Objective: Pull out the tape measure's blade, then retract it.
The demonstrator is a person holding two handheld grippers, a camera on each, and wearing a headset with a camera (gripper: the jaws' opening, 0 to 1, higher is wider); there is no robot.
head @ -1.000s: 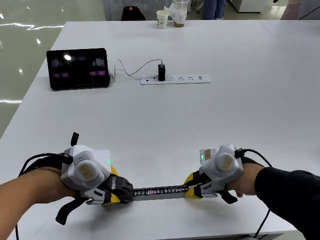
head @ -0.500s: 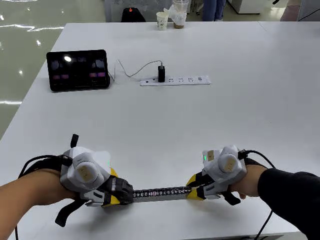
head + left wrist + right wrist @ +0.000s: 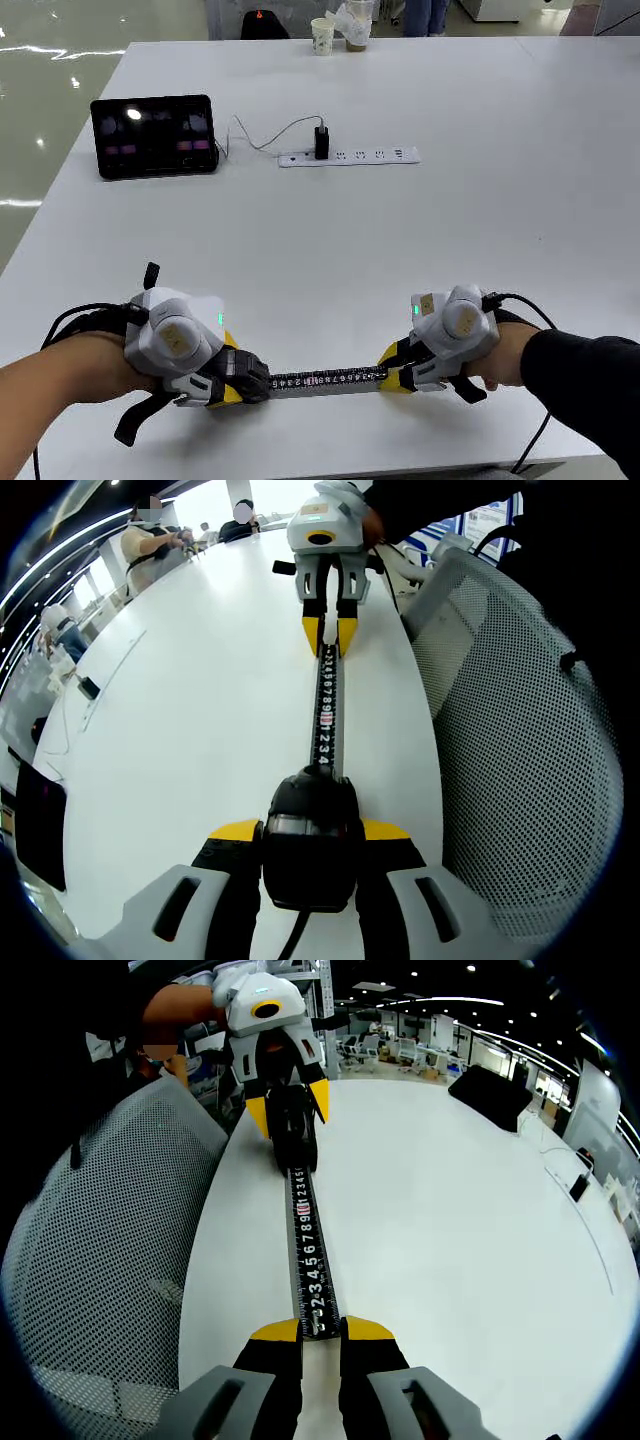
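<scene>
Near the table's front edge, the black tape measure case [image 3: 245,378] sits between the yellow-tipped fingers of my left gripper [image 3: 228,385], which is shut on it. Its numbered blade [image 3: 328,378] runs flat along the table to my right gripper [image 3: 392,372], shut on the blade's end. In the left gripper view the case [image 3: 310,835] lies between the jaws and the blade [image 3: 327,705] stretches to the right gripper [image 3: 330,640]. From the right gripper view, the blade [image 3: 308,1265] leads from my right gripper [image 3: 320,1332] to the left gripper [image 3: 285,1110].
A dark tablet [image 3: 155,135] stands at the back left. A white power strip [image 3: 348,156] with a black plug and cable lies mid-table. Paper cups [image 3: 323,36] stand at the far edge. A mesh chair [image 3: 520,750] is just off the table's near edge.
The right gripper has moved right, away from the case, and a longer stretch of blade shows between the two grippers. The left gripper has held its place.
</scene>
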